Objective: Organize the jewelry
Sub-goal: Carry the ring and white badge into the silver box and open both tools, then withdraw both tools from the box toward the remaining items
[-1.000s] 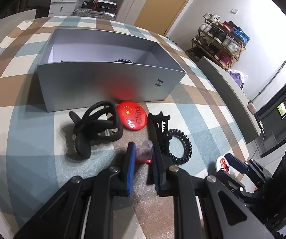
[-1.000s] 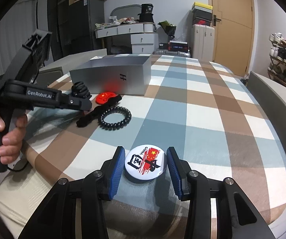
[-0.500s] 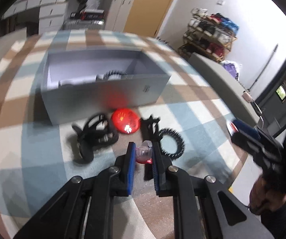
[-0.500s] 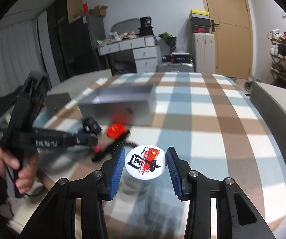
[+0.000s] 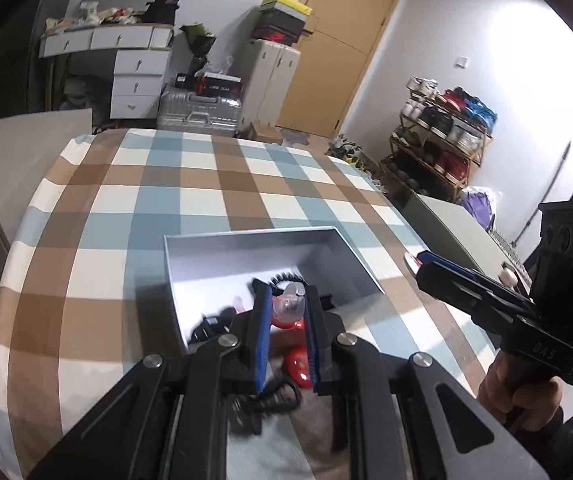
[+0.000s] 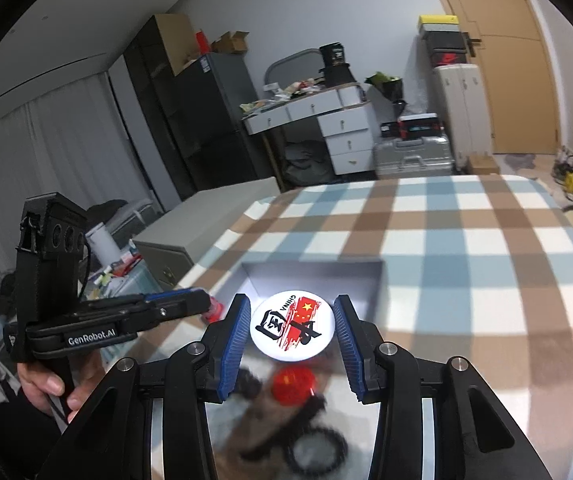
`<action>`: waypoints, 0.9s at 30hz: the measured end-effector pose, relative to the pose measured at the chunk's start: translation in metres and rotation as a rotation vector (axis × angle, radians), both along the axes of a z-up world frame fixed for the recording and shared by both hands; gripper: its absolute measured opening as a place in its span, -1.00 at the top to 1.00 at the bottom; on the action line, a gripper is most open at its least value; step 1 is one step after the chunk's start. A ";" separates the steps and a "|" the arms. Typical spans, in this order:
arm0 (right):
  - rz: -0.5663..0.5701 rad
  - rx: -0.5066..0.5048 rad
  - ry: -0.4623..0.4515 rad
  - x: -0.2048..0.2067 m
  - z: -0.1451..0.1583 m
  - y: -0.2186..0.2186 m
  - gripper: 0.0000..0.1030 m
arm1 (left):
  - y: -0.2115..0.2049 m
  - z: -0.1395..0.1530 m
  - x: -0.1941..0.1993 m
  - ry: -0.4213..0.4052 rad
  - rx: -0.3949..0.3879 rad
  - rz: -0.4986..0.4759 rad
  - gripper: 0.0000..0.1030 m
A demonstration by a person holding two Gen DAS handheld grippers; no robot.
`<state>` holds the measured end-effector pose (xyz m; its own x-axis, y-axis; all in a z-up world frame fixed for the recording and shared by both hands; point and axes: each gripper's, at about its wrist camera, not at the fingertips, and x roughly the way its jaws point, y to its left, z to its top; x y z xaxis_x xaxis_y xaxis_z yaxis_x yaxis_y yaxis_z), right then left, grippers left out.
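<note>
Both my tongs have lifted off the checked surface [image 5: 214, 200] and now hang over the grey box [image 5: 246, 256]. Left tongs [image 5: 285, 320] clamp a small red-and-clear trinket [image 5: 288, 308]; right tongs [image 6: 292, 330] grip the white badge [image 6: 292, 326], partly open. Dropping them in comes next; the red badge [image 6: 293, 386] and black coil tie [image 6: 318, 450] wait below.

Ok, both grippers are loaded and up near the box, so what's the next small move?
Probably carry the left gripper forward over the grey box and let go: its small red piece already hangs by the near wall, and the right gripper holds the white badge beside it.
</note>
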<state>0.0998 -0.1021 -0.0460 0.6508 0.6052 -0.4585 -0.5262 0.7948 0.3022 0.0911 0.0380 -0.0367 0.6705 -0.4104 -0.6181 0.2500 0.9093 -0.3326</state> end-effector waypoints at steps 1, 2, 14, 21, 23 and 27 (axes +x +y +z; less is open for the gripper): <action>0.008 0.001 0.000 0.004 0.001 0.003 0.19 | 0.000 -0.003 0.004 0.003 -0.001 0.004 0.79; 0.021 -0.002 -0.003 0.010 0.001 0.010 0.19 | 0.000 -0.006 0.009 0.014 -0.003 0.006 0.79; 0.004 -0.051 0.089 0.060 -0.030 0.034 0.18 | 0.001 -0.027 0.035 0.087 0.037 0.034 0.79; -0.015 -0.008 0.109 0.062 -0.034 0.024 -0.01 | -0.002 -0.029 0.034 0.141 0.058 0.017 0.47; -0.022 -0.001 0.089 0.055 -0.029 0.021 -0.06 | -0.001 -0.022 0.026 0.112 0.041 0.008 -0.10; -0.090 -0.007 0.018 0.032 -0.018 0.004 -0.29 | -0.002 -0.009 0.010 0.061 0.074 0.040 -0.38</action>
